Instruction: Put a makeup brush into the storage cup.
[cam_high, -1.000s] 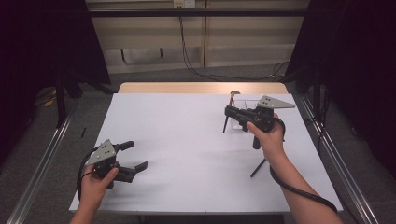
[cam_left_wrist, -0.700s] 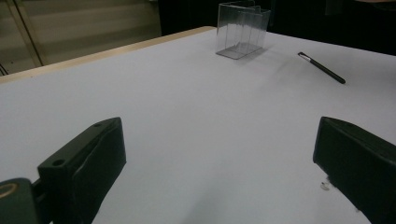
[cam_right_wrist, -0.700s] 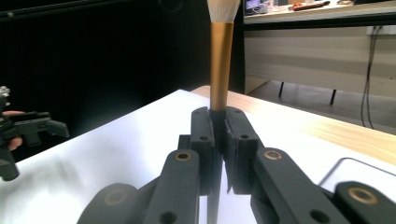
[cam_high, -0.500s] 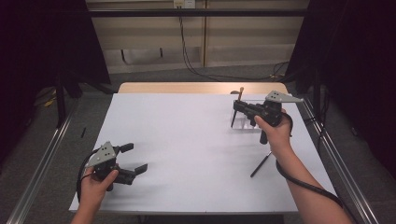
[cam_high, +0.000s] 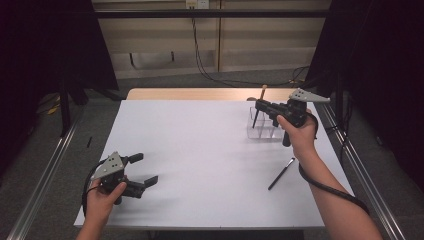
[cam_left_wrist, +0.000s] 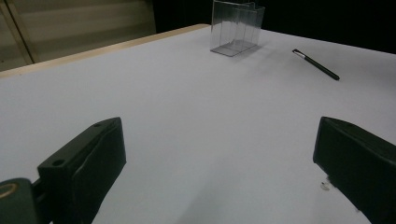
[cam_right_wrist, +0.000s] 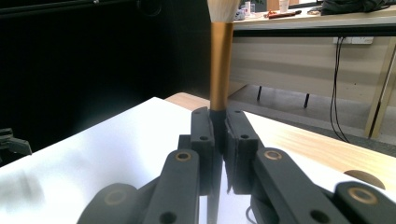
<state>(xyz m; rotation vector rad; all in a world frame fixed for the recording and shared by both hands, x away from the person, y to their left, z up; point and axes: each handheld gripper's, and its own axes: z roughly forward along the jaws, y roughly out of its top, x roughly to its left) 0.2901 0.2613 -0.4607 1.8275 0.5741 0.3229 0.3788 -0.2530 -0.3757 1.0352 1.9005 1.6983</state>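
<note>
My right gripper (cam_high: 258, 105) is shut on a brush (cam_high: 262, 95) with a gold collar and a dark handle, held upright at the back right of the table. The handle's lower end hangs over a clear plastic box (cam_high: 264, 130). In the right gripper view the jaws pinch the brush (cam_right_wrist: 220, 65) just below its gold collar, bristles upward. A second thin black brush (cam_high: 281, 173) lies flat on the white table (cam_high: 200, 150), in front of the box. My left gripper (cam_high: 144, 169) rests open near the front left corner, with nothing between its jaws (cam_left_wrist: 215, 158).
From the left gripper view the clear box (cam_left_wrist: 236, 28) and the lying black brush (cam_left_wrist: 316, 64) are far across the sheet. A wooden strip (cam_high: 200, 94) runs along the table's far edge. Metal rails flank both sides, and cables hang at the back wall.
My right gripper has carried the brush to the right and toward the back, from the open sheet to above the clear box. The left gripper has stayed put.
</note>
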